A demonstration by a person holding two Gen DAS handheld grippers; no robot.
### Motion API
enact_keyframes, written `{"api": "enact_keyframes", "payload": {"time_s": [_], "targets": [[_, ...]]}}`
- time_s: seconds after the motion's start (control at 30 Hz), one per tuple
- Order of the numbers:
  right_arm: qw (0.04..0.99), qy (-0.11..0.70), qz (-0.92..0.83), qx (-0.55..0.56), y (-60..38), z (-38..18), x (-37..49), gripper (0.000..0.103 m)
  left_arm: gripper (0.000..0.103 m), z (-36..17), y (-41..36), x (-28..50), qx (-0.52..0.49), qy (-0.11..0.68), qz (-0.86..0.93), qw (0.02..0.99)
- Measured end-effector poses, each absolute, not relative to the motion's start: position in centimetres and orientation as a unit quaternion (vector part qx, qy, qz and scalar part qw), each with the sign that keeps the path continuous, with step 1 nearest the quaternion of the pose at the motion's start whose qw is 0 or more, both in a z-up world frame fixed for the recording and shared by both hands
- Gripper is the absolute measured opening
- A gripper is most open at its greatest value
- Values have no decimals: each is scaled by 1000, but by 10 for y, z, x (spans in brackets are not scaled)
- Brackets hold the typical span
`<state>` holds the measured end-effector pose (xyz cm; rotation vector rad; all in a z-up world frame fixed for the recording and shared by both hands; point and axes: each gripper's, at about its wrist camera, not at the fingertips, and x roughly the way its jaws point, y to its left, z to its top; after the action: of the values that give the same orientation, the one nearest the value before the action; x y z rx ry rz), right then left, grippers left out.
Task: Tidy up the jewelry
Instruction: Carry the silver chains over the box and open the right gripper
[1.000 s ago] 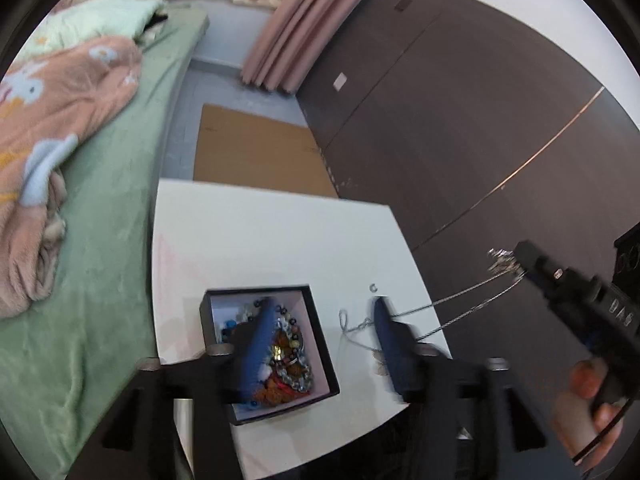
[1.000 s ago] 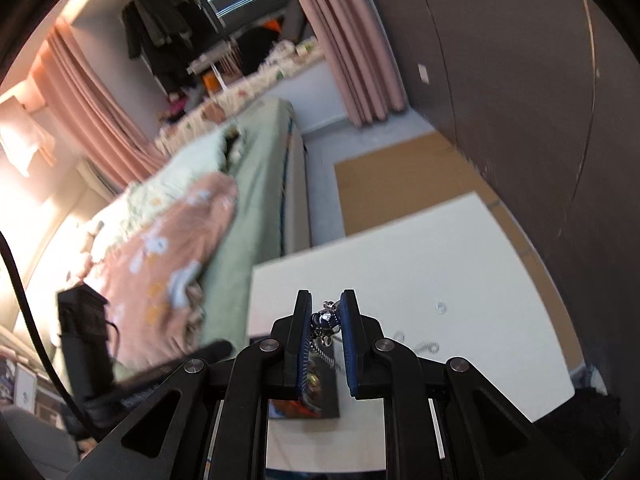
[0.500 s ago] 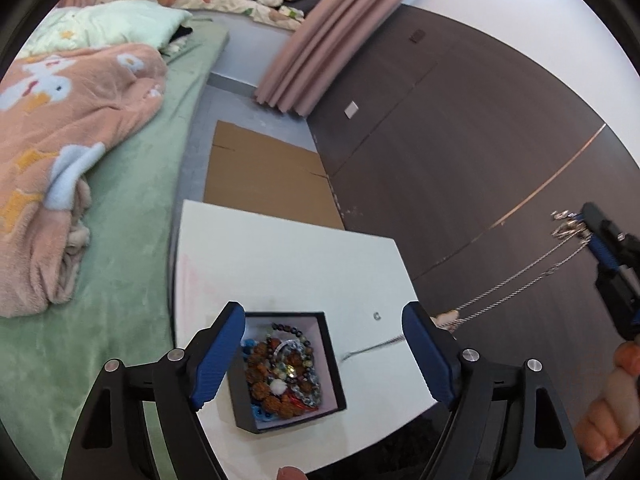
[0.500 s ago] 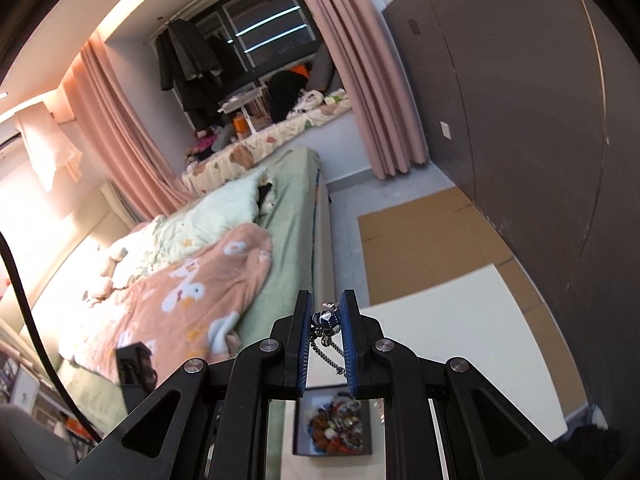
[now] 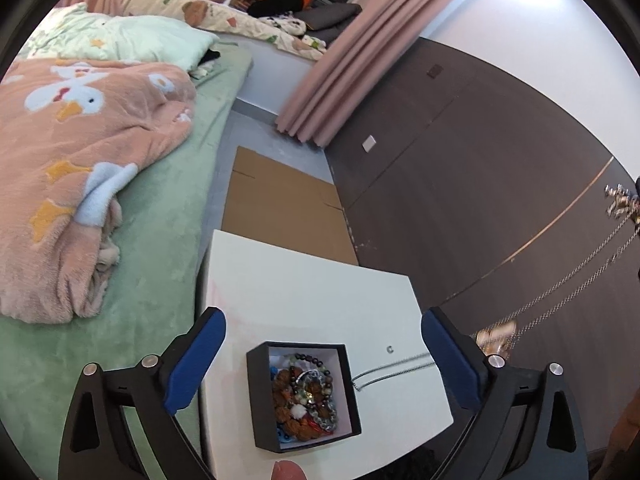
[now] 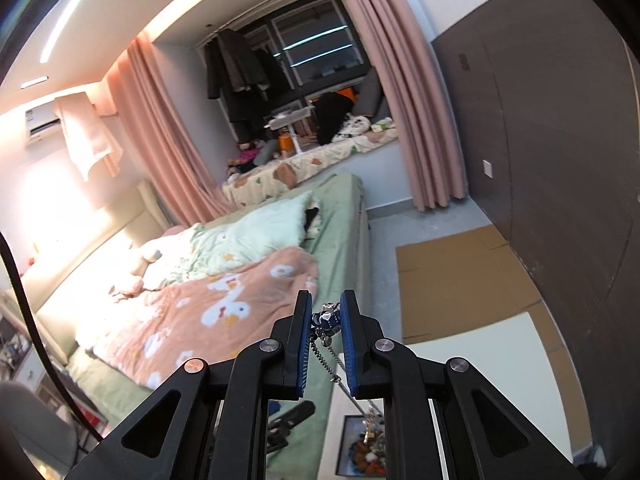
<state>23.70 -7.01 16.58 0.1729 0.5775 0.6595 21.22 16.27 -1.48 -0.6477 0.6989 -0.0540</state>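
Observation:
A black box [image 5: 352, 392] full of bead bracelets sits on the white table [image 5: 304, 292]. My left gripper [image 5: 322, 360] hovers above it, its jaws opening wide with nothing pressed between the blue pads. A silver chain necklace [image 5: 394, 370] trails from the table beside the box up to the right, where its charm cluster [image 5: 618, 200] is held. In the right wrist view my right gripper [image 6: 326, 320] is shut on that necklace's dark blue charm [image 6: 326, 318], and the chain [image 6: 334, 364] hangs down toward the box [image 6: 362, 448].
A tiny metal ring [image 5: 390, 349] lies on the table right of the box. A bed with a peach blanket [image 5: 80, 160] borders the table's left side. Flat cardboard [image 5: 280, 204] lies on the floor beyond, and a dark panelled wall [image 5: 460, 184] stands to the right.
My left gripper's jaws have spread wide and it has drawn back from the box. My right gripper has risen, lifting the necklace so most of the chain hangs off the table.

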Motion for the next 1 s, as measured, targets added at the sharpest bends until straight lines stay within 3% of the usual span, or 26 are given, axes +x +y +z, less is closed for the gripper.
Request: {"api": "enact_keyframes", "payload": {"time_s": [0.13,0.17,0.2,0.27,0.63,1.0], "targets": [[877,322,347,81,-57,137,248,17,101,-18,168,213,-318,338,-19,886],[873,332,350,74,-55,128,249,27,101,-19,168,214,-318,338,-18,885],[870,342,349,68,-53,118,251,51,101,-20,168,214,-318,339,-17,885],[870,353,338,61,-53,100,254,73,101,-21,166,215,-316,342,-15,885],[873,387,287,71,-103,64,277,73,101,-20,148,228,-318,342,-27,884],[862,445,193,148,-196,6,308,73,101,-20,95,250,-265,363,-44,892]]}}
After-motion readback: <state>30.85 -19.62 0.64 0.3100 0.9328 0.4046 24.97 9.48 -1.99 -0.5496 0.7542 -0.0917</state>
